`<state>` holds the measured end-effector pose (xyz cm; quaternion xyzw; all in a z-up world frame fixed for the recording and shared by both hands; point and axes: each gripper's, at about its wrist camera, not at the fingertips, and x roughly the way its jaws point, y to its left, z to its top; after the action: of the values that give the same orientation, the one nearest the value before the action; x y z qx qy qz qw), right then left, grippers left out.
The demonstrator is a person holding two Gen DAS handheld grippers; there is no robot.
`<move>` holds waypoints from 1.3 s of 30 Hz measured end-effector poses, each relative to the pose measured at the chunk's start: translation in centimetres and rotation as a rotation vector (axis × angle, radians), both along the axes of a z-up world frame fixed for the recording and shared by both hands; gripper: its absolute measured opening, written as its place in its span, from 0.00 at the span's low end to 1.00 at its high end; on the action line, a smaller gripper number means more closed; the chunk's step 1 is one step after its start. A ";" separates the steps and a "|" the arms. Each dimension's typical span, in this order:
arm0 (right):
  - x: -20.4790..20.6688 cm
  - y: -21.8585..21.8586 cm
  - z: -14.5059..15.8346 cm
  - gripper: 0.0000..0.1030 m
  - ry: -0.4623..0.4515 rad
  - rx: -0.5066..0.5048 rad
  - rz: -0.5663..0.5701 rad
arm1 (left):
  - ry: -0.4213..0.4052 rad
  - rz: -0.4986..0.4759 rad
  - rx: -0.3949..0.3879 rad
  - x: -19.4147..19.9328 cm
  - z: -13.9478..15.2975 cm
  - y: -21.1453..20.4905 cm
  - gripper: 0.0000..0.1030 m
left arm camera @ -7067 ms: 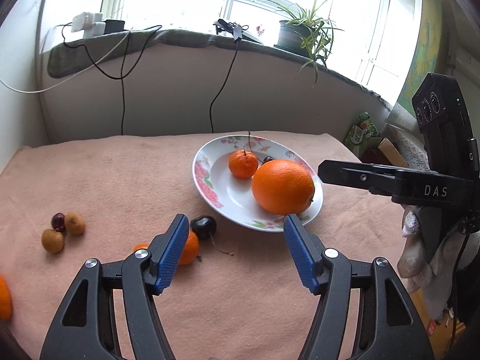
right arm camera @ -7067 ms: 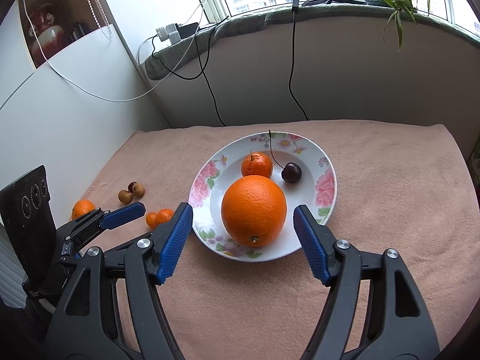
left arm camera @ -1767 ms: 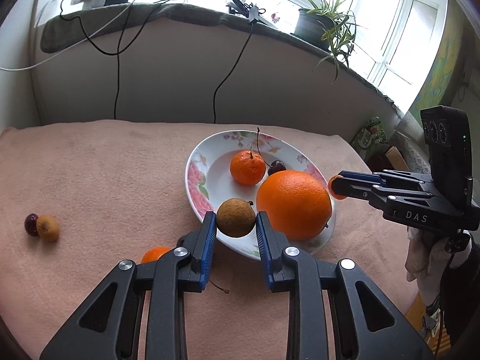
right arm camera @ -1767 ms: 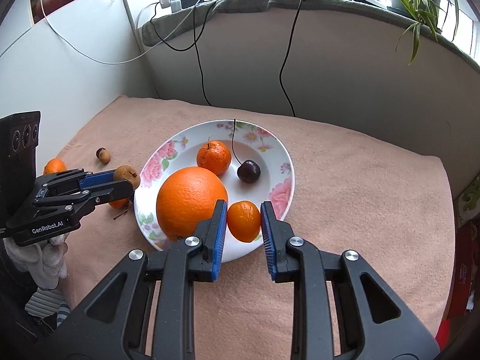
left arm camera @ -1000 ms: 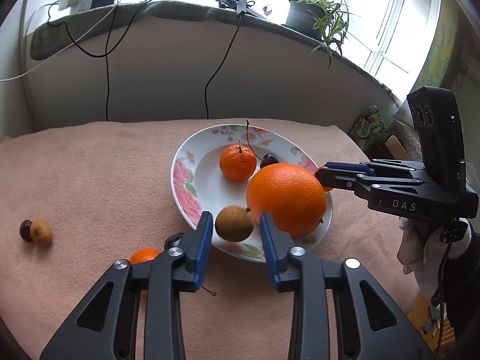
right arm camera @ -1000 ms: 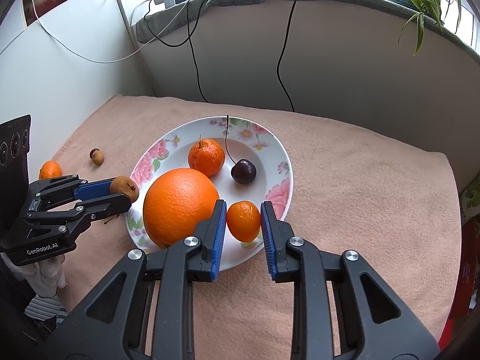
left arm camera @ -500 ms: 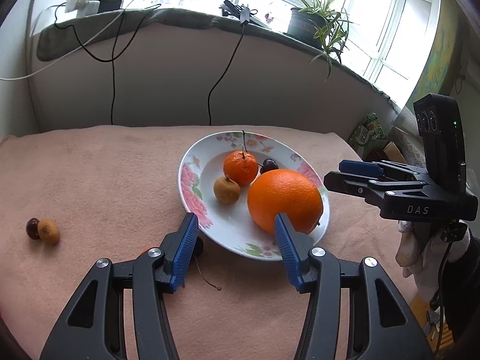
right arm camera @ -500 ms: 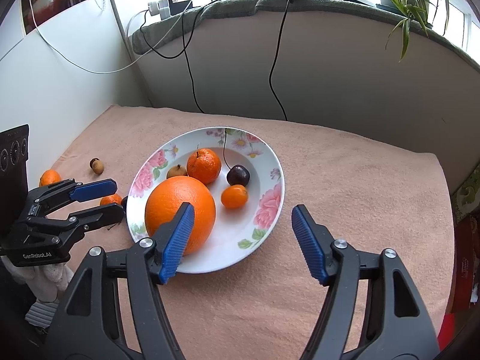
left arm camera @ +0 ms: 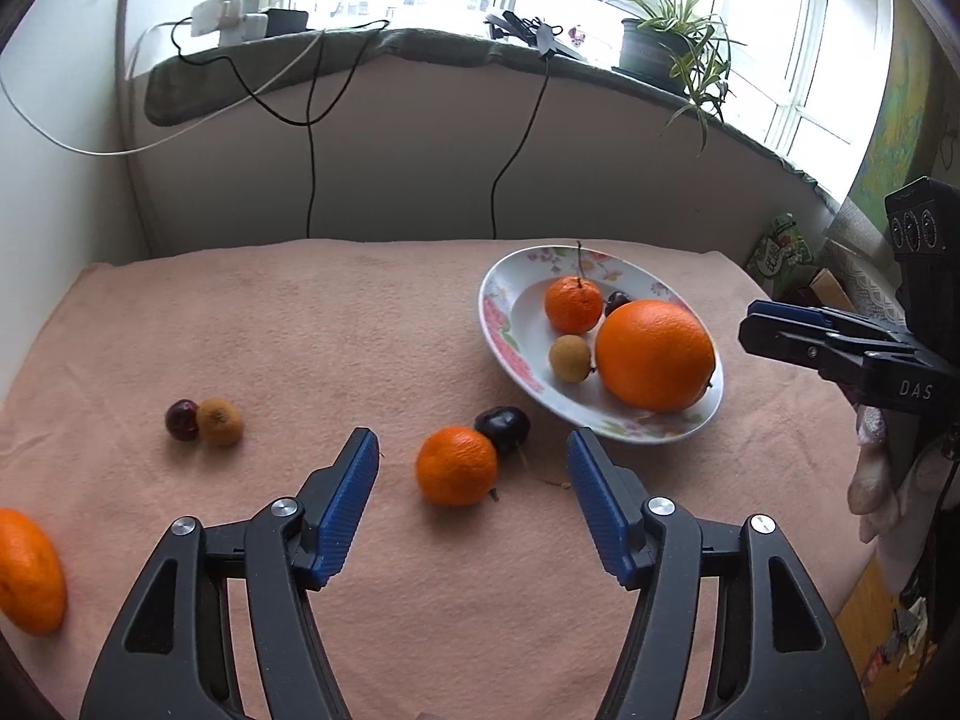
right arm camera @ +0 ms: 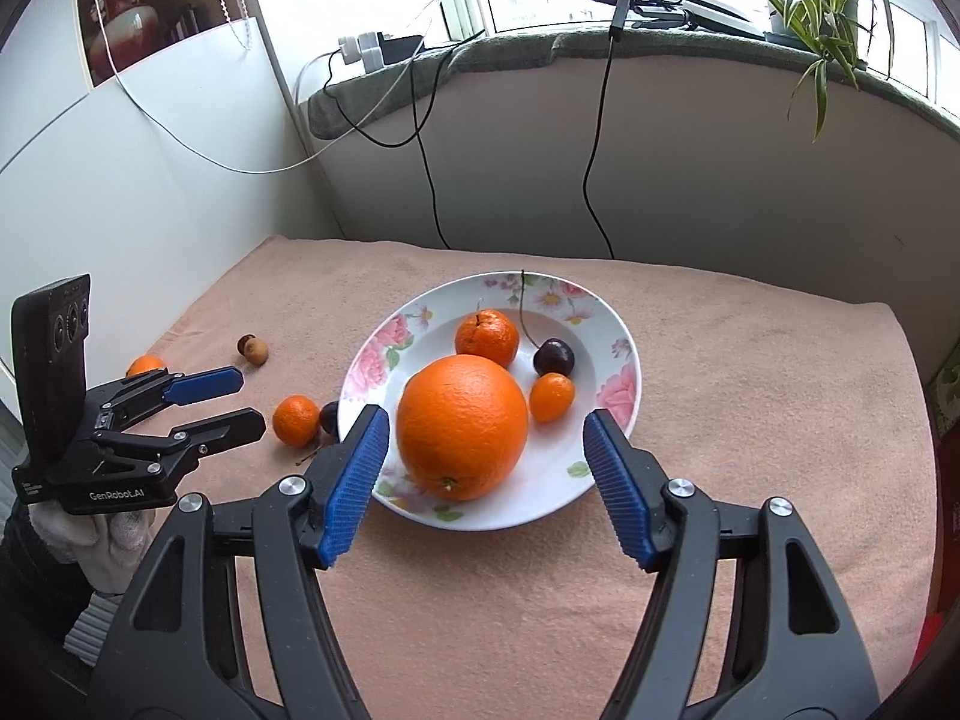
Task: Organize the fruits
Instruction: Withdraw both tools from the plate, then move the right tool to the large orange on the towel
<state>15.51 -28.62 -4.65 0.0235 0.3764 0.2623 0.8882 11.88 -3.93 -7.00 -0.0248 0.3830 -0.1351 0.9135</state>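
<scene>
A flowered plate [left arm camera: 498, 324] [right arm camera: 624, 360] holds a big orange [left arm camera: 655, 354] [right arm camera: 462, 426], a tangerine [right arm camera: 486, 337], a cherry [right arm camera: 553, 357], a kumquat [right arm camera: 551, 397] and a brown longan [left arm camera: 570, 358]. On the pink cloth left of the plate lie another tangerine [left arm camera: 457, 466] and a dark cherry [left arm camera: 503, 427]. My left gripper [left arm camera: 468, 435] hangs over that tangerine without touching it, its jaws opening. Further left lie a cherry [left arm camera: 182, 419], a longan [left arm camera: 219, 421] and a third tangerine [left arm camera: 27, 570]. My right gripper [right arm camera: 486, 415] stands open before the plate, holding nothing.
A curved wall with a cushioned sill [right arm camera: 540, 54], hanging cables [left arm camera: 510, 162] and a potted plant [left arm camera: 666, 42] closes off the back. The cloth ends at the right [right arm camera: 912, 396], with a snack packet [left arm camera: 780, 252] beyond it. A gloved hand [right arm camera: 114, 540] carries the left gripper.
Both grippers opened and drew back from the plate. The longan and the kumquat now lie in the plate. The left gripper swung left over the loose tangerine.
</scene>
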 end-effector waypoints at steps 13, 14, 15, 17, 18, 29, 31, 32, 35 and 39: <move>-3.9 4.6 1.6 0.97 -0.065 0.000 0.090 | 0.008 0.150 0.057 -2.8 -0.3 6.6 0.68; -4.1 4.9 1.5 0.97 -0.064 0.001 0.099 | 0.010 0.162 0.058 -3.1 -0.4 7.0 0.68; -4.2 5.3 1.5 0.97 -0.063 0.001 0.107 | 0.011 0.173 0.055 -3.4 -0.4 7.4 0.68; -4.4 6.1 1.3 0.97 -0.060 -0.003 0.127 | 0.016 0.188 0.051 -3.9 -0.5 8.1 0.68; -4.5 6.5 1.2 0.97 -0.059 -0.005 0.134 | 0.019 0.195 0.051 -4.0 -0.6 8.4 0.68; -5.4 9.6 0.5 0.97 -0.041 0.031 0.192 | 0.004 0.244 0.000 -5.3 -0.8 10.9 0.68; -5.5 10.3 0.3 0.97 -0.037 0.036 0.204 | -0.003 0.247 -0.010 -5.6 -0.7 11.3 0.68; -5.6 10.6 0.2 0.97 -0.031 0.039 0.212 | -0.007 0.253 -0.012 -5.8 -0.6 11.5 0.68; -5.7 11.7 -0.2 0.97 -0.017 0.052 0.232 | -0.020 0.272 -0.031 -6.5 -0.4 12.3 0.68; -5.6 13.4 -0.5 0.97 -0.001 0.057 0.266 | -0.031 0.311 -0.045 -7.7 -0.2 13.7 0.68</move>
<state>9.88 -15.17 -5.12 -0.0017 0.3680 0.3884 0.8448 4.21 9.79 -7.16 -0.1021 0.3574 -0.0007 0.9284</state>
